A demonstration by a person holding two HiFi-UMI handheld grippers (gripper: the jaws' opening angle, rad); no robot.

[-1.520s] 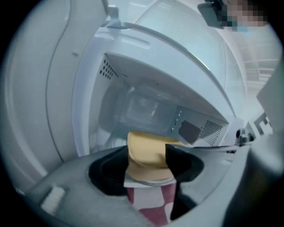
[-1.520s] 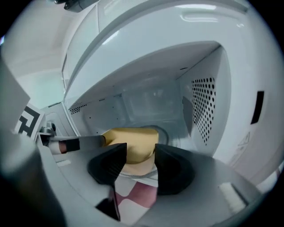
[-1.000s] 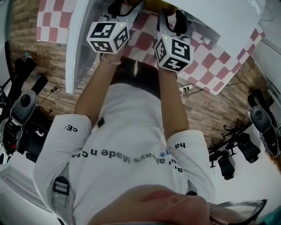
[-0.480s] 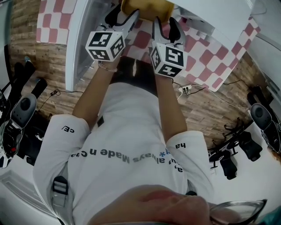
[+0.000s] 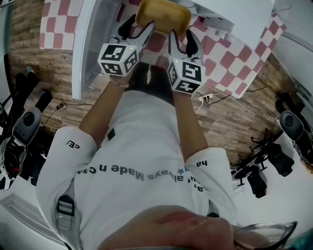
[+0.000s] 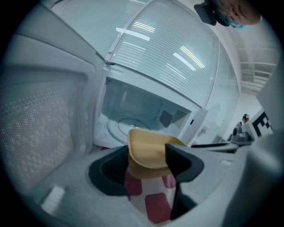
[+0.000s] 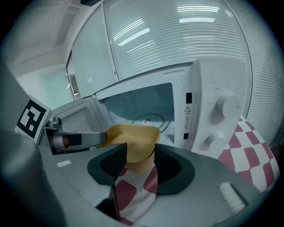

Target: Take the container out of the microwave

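Overhead, in the head view, a yellow container (image 5: 163, 14) is seen held up between two grippers, in front of a white microwave (image 5: 234, 14) whose door (image 5: 93, 44) stands open at the left. The left gripper (image 5: 139, 30) is clamped on the container's left end and the right gripper (image 5: 182, 36) on its right end. A red-and-white checked cloth (image 5: 230, 58) is spread below them.

From the left gripper view, the left gripper (image 6: 148, 156) is shown with its two dark jaws clenched on the rim of the container (image 6: 146, 144). The container is carried clear of the oven, above the checked cloth (image 6: 155, 206). Behind it the lit cavity of the microwave (image 6: 142, 106) is seen, with the open door (image 6: 44, 128) at the left.

From the right gripper view, the right gripper (image 7: 141, 160) is shown grasping the wall of the container (image 7: 133, 139) between its jaws. The left gripper (image 7: 75, 139) is seen reaching the container's far edge. The microwave (image 7: 177, 111) stands behind, its two dials (image 7: 228, 106) at the right and the cloth (image 7: 253, 146) beneath it.
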